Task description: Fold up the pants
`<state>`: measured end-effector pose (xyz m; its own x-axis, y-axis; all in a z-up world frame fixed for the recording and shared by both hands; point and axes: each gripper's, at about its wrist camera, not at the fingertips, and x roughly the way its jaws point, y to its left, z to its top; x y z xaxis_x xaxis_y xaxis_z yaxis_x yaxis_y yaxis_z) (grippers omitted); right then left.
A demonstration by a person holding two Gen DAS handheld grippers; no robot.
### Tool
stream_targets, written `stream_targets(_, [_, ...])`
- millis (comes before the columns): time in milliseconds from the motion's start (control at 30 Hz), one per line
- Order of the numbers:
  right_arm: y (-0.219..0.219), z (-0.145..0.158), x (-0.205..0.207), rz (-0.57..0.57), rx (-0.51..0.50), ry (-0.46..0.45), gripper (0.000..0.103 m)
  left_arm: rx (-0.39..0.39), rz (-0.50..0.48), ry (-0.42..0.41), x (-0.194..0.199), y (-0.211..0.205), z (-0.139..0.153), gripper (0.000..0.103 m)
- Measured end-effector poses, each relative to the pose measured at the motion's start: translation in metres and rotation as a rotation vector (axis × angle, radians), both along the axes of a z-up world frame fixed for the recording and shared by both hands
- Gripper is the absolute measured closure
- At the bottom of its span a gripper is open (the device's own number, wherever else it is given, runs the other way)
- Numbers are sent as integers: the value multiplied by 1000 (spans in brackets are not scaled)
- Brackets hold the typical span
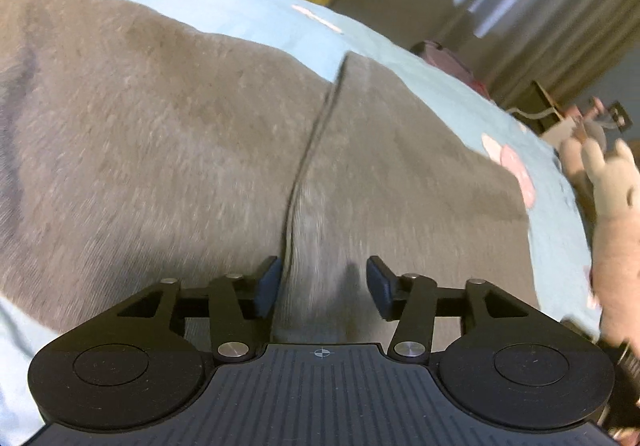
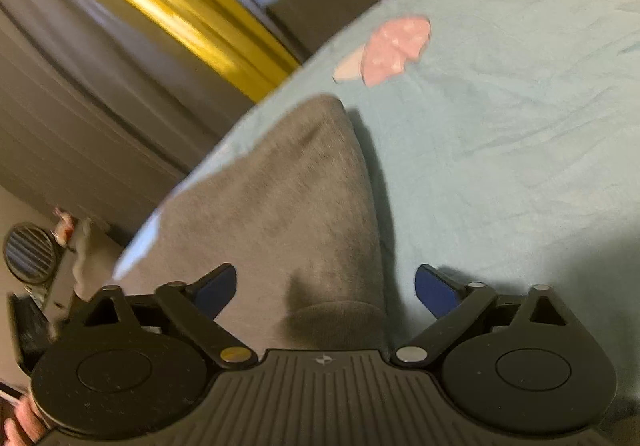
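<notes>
Grey fleece pants (image 1: 168, 150) lie spread on a light blue bedsheet (image 1: 248, 10), with a seam or folded edge (image 1: 308, 150) running down toward my left gripper (image 1: 323, 286). The left gripper is open and hovers just above the grey fabric, holding nothing. In the right wrist view a narrow end of the grey pants (image 2: 288, 206) lies on the sheet (image 2: 520, 126). My right gripper (image 2: 325, 290) is open wide, its jaws either side of that fabric, with nothing clamped.
The sheet carries pink printed patches (image 2: 394, 46). A pale plush toy (image 1: 612, 182) lies at the bed's right edge. Grey and yellow curtains (image 2: 168, 18) hang beyond the bed. A round vented object (image 2: 28, 252) and clutter sit on the floor at the left.
</notes>
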<state>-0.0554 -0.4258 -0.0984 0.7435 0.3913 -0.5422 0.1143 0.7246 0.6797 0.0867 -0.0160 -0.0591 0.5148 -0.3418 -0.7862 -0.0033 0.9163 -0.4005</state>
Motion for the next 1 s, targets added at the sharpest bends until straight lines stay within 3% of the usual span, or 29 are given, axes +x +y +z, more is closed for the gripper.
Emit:
stream_targets(67, [1, 6, -8, -11, 21, -17, 47, 13, -19, 1, -12, -1, -5, 43])
stream_targets(167, [7, 9, -15, -56, -31, 49, 56, -15, -2, -5, -25, 3, -15, 43])
stream_targets(267, [12, 5, -21, -63, -3, 140, 56, -62, 9, -16, -29, 8, -11, 45])
stream_targets(533, [32, -13, -14, -23, 193, 170, 52, -70, 10, -12, -37, 12, -15, 45])
stream_targets(600, [42, -10, -12, -37, 184, 164, 51, -65, 6, -16, -39, 13, -15, 45])
stream_targets(667, [49, -1, -10, -76, 129, 136, 36, -58, 0, -16, -38, 11, -15, 45])
stream_targets(733, [52, 0, -8, -116, 76, 127, 37, -54, -2, -15, -38, 11, -15, 45])
stream_targets(833, [48, -6, -13, -194, -41, 154, 85, -45, 2, -14, -35, 6, -16, 45])
stream_targets(1000, [37, -1, -19, -179, -94, 172, 85, -21, 21, -24, -38, 8, -14, 45])
